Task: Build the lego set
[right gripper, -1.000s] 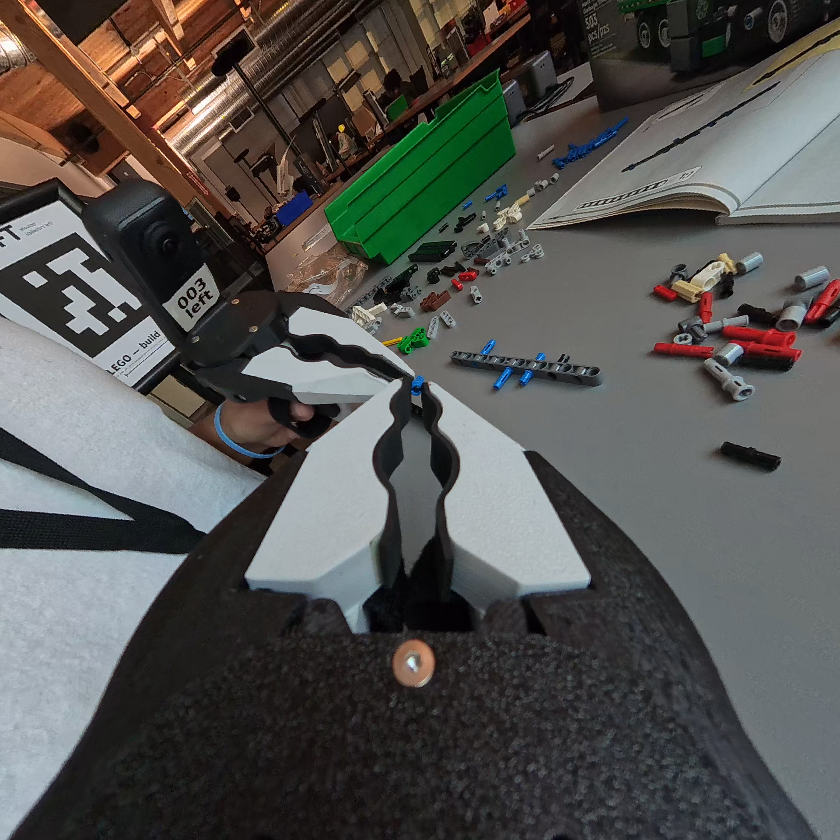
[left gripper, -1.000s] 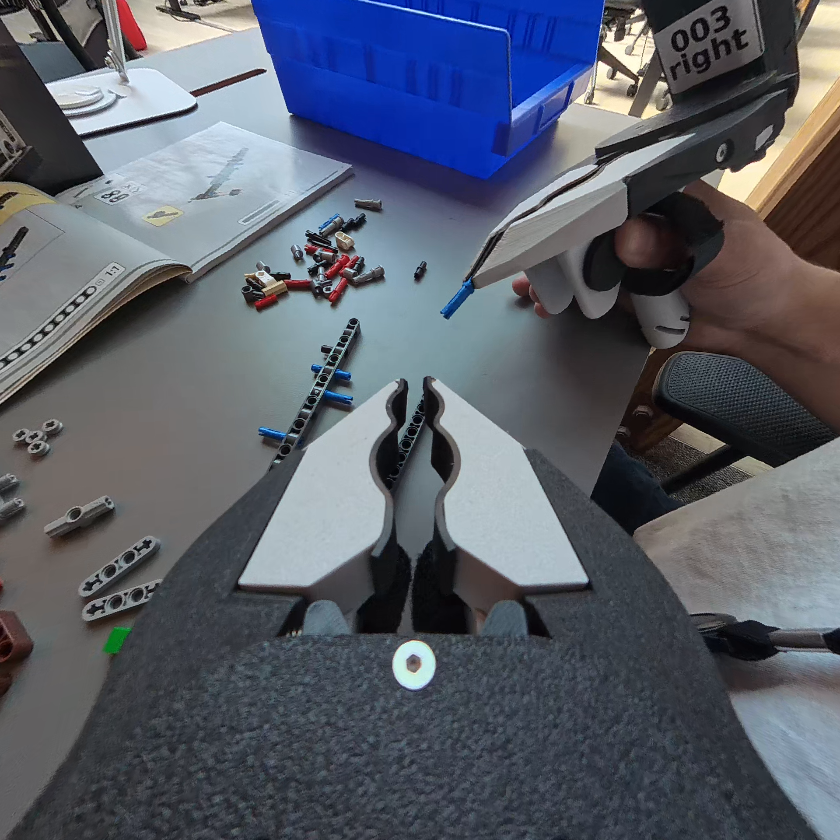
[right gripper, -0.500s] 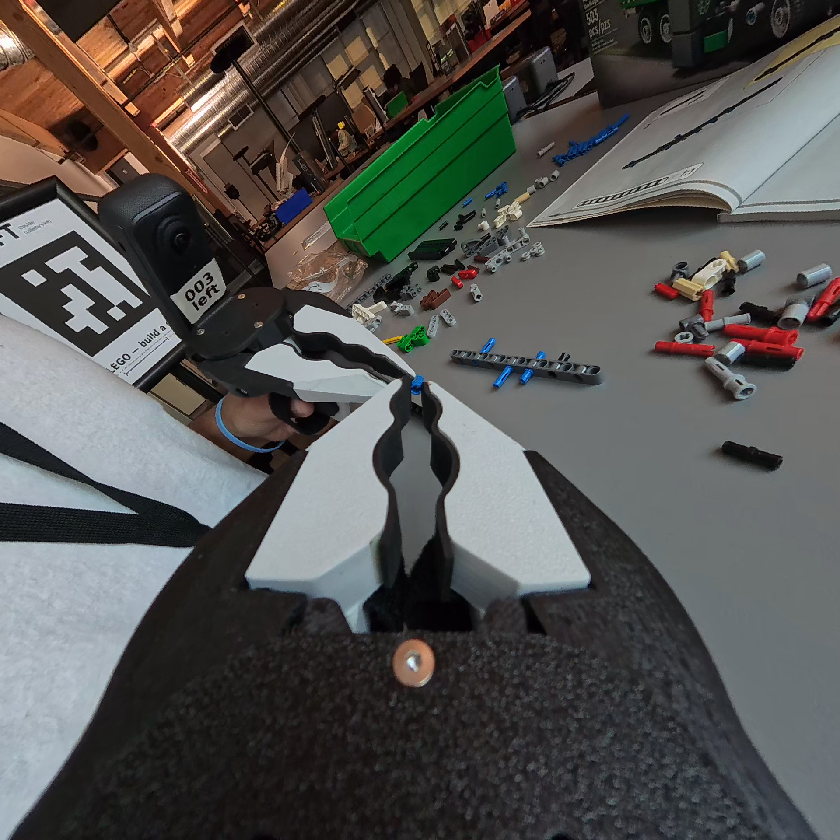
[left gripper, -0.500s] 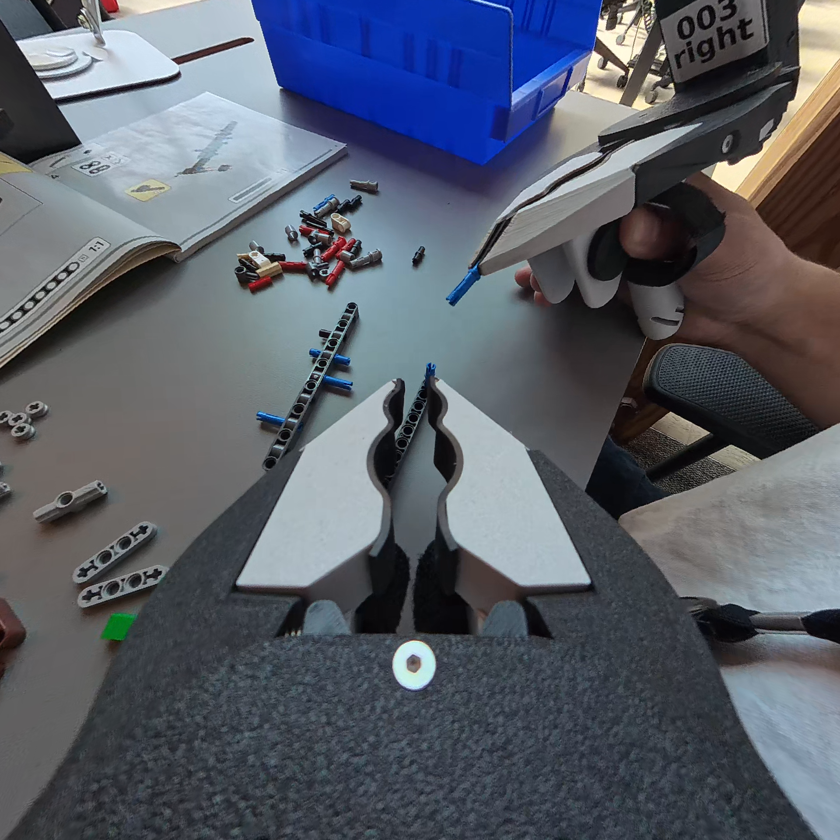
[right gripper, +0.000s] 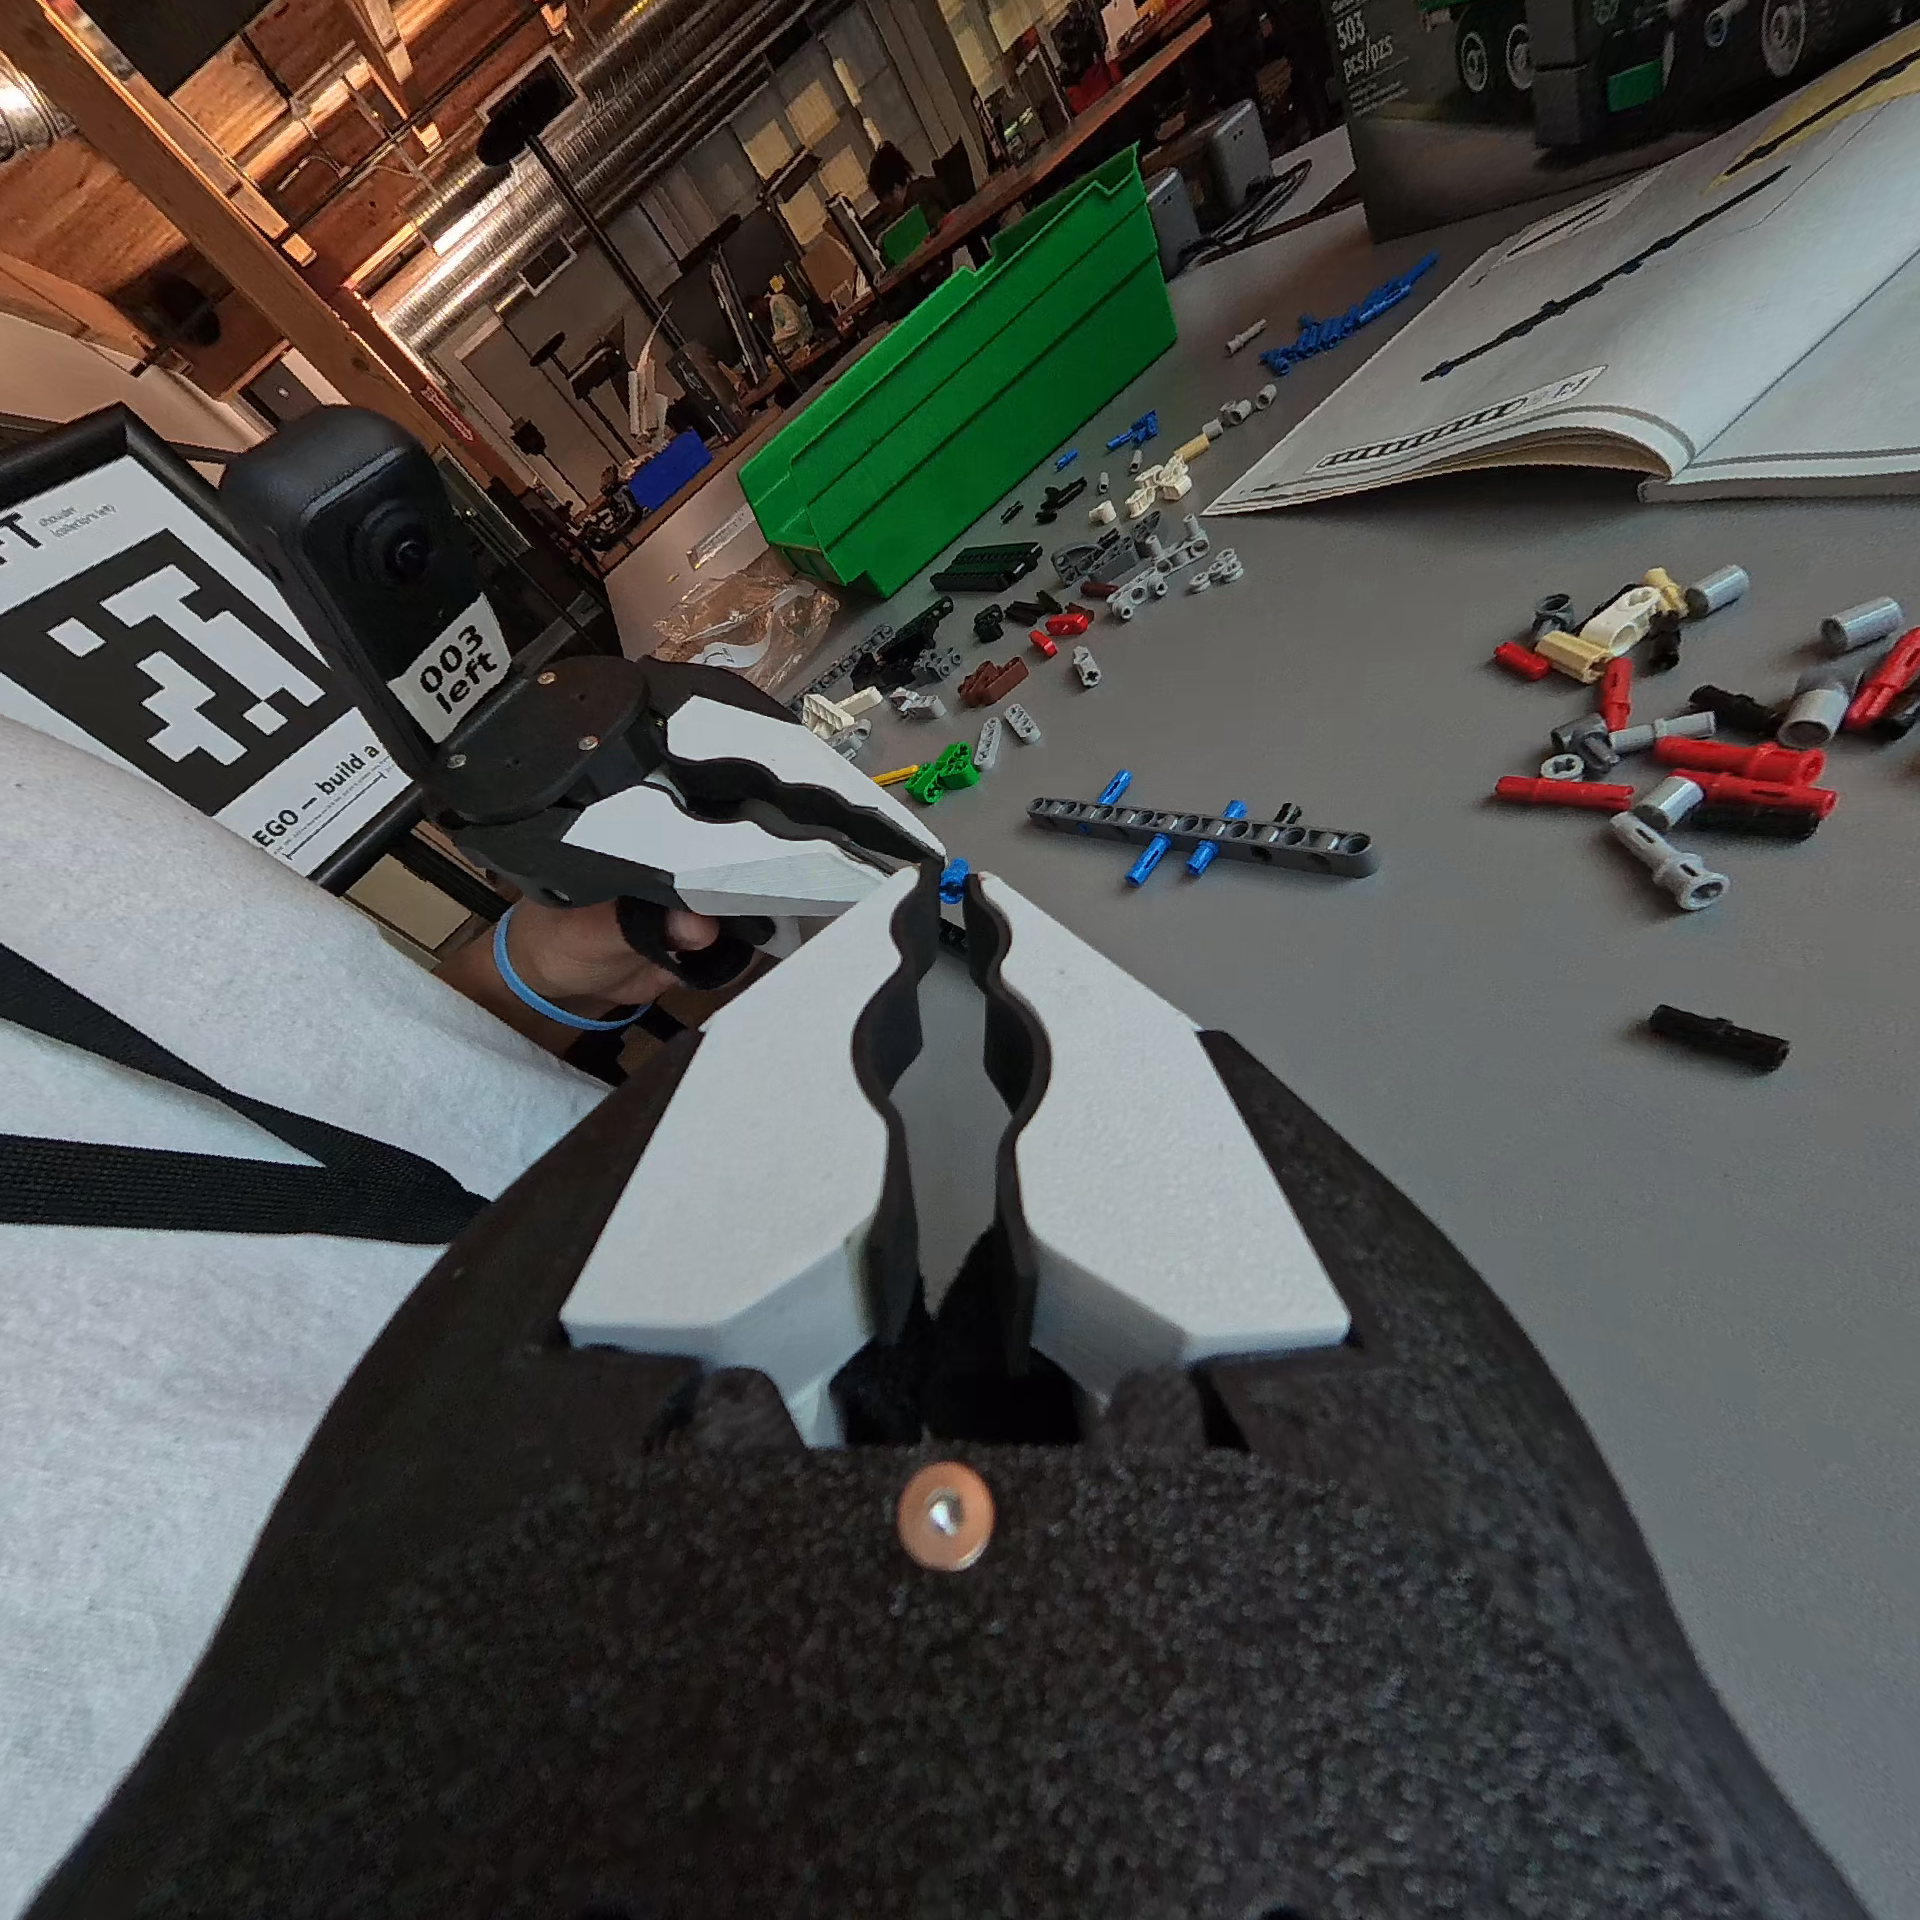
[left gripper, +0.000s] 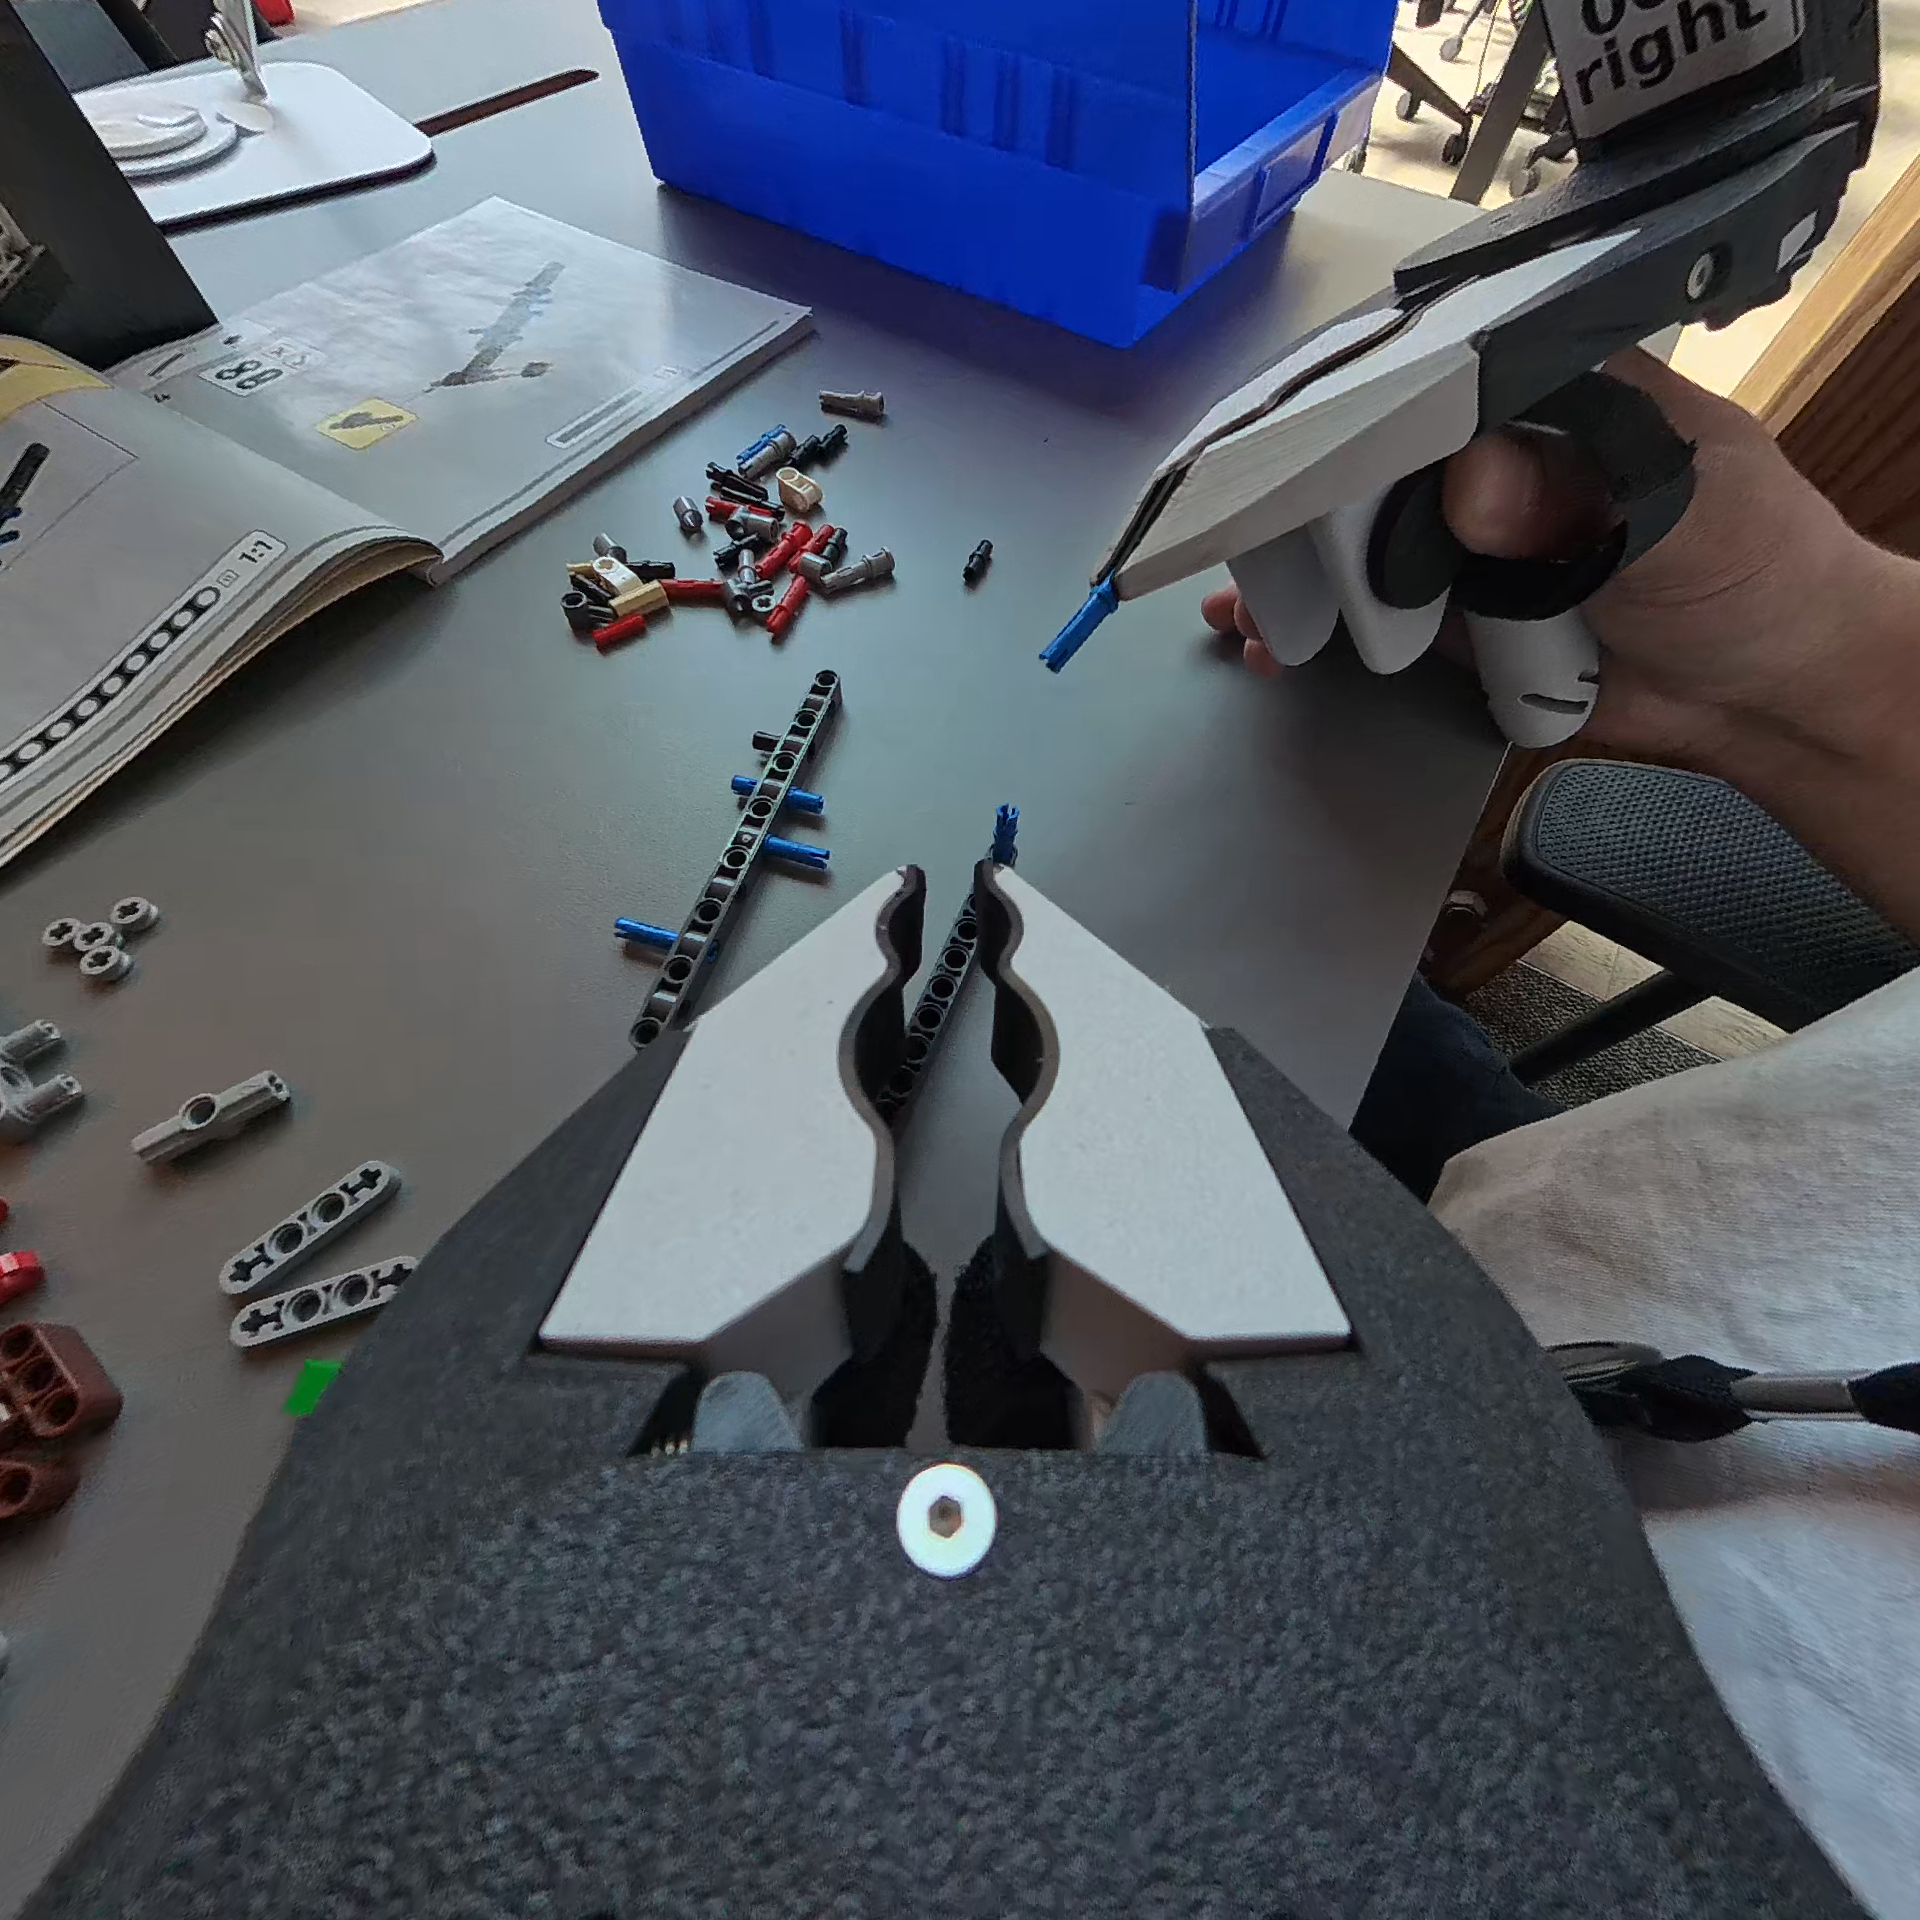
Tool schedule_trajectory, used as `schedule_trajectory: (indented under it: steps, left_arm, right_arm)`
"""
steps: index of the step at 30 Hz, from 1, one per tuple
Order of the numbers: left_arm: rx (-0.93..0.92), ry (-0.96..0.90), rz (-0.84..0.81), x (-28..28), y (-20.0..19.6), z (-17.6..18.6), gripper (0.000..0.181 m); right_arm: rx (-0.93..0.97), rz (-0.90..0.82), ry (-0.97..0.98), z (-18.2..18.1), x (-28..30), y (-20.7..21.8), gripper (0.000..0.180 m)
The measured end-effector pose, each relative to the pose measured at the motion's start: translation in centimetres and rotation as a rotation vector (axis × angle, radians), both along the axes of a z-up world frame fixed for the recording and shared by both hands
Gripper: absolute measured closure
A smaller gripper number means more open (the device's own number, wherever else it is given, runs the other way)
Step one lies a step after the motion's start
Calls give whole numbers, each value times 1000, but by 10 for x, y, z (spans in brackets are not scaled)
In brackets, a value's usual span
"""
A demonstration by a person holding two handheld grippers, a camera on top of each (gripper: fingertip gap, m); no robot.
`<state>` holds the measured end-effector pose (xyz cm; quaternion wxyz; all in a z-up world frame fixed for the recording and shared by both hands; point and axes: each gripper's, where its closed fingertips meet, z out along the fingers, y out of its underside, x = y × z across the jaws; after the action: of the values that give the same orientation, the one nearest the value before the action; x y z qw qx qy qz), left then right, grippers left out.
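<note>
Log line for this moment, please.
left gripper: shut on black beam | right gripper: shut on blue pin | second beam: on table

A blue pin point(left gripper: 1081, 628) sticks out past the tips of the right gripper point(left gripper: 1117, 592), pinched there and angled down toward the table. A dark holed beam point(left gripper: 930, 1013) runs between the fingers of the left gripper point(left gripper: 948, 881) — a blue peg point(left gripper: 1004, 831) at its far end. A second beam point(left gripper: 743, 854) lies flat on the table, three blue pins through it — loose red, grey and black pins point(left gripper: 748, 551) scattered beyond.
</note>
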<state>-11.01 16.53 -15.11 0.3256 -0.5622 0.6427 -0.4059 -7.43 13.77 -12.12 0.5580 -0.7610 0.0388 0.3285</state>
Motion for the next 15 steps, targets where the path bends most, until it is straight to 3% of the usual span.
schedule_trajectory:
  steps: [15]
  left_arm:
    - [-2, 7, 8, -4, 6, -1, 172]
  right_arm:
    - [-6, -6, -2, -1, 1, 1, 177]
